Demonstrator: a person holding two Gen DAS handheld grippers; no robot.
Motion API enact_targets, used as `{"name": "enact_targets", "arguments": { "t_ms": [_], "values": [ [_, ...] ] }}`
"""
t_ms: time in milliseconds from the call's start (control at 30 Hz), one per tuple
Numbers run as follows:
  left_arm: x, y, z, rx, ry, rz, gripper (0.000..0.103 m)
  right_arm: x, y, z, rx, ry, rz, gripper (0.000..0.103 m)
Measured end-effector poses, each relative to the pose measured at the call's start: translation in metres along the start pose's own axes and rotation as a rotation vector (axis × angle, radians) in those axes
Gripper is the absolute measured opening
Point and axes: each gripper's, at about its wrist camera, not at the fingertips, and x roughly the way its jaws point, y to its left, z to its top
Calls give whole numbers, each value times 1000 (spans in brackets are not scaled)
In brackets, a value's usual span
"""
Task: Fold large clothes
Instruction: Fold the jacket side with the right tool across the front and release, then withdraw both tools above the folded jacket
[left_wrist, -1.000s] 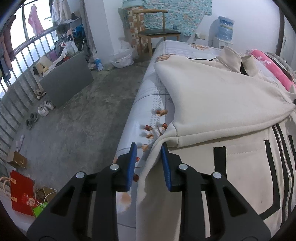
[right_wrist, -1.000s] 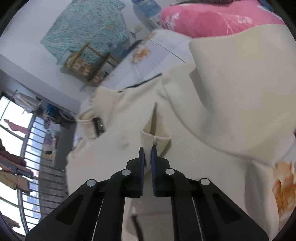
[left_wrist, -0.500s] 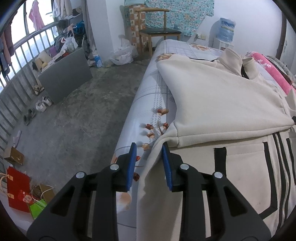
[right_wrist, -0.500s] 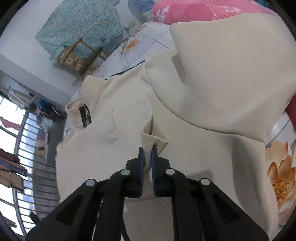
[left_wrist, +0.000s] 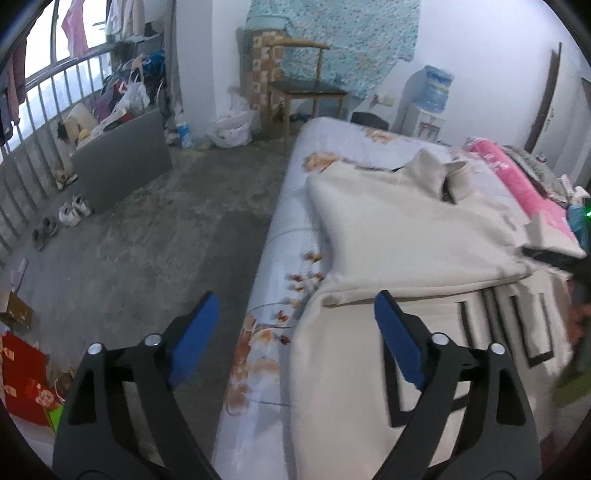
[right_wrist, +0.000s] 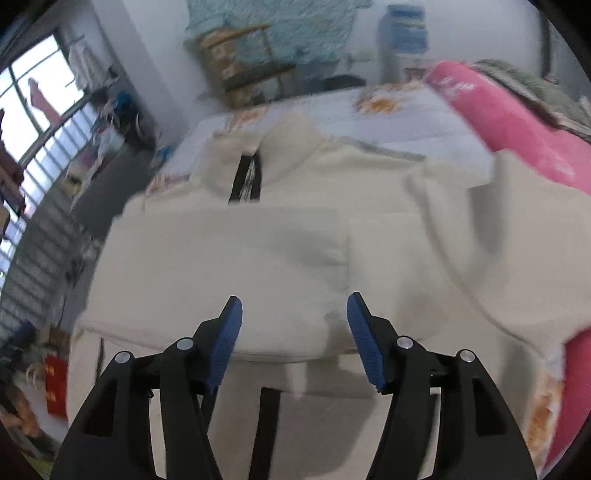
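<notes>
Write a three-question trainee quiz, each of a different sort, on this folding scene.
1. True or false: the cream fleece jacket with black stripes lies on a wooden floor.
2. The left hand-held gripper is: A) clamped on the hem B) opening, empty.
3. Fill in: beside the jacket lies a ___ rolled blanket.

Key: 1 false, it lies on the floral-sheeted bed. 2 B. 3 pink.

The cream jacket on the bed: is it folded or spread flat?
Partly folded: the cream jacket has its upper part doubled over the striped lower part, on the bed.
</notes>
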Motion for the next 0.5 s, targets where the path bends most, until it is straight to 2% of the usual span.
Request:
{"name": "enact_targets", "arguments": {
  "t_ms": [67, 167, 267, 500],
  "values": [
    [-11, -9, 8, 23, -7, -31, 87, 20, 1, -4, -45, 34, -35, 61],
    [-17, -28, 21, 70, -5, -50, 89, 19, 8, -7, -108, 24, -75, 62],
    [-12, -52, 31, 118, 2, -63, 89, 1, 12, -8, -88, 3, -65, 64],
    [32, -106, 45, 165, 47, -127, 89, -39, 8, -20, -35, -69, -83, 78]
  ]
}}
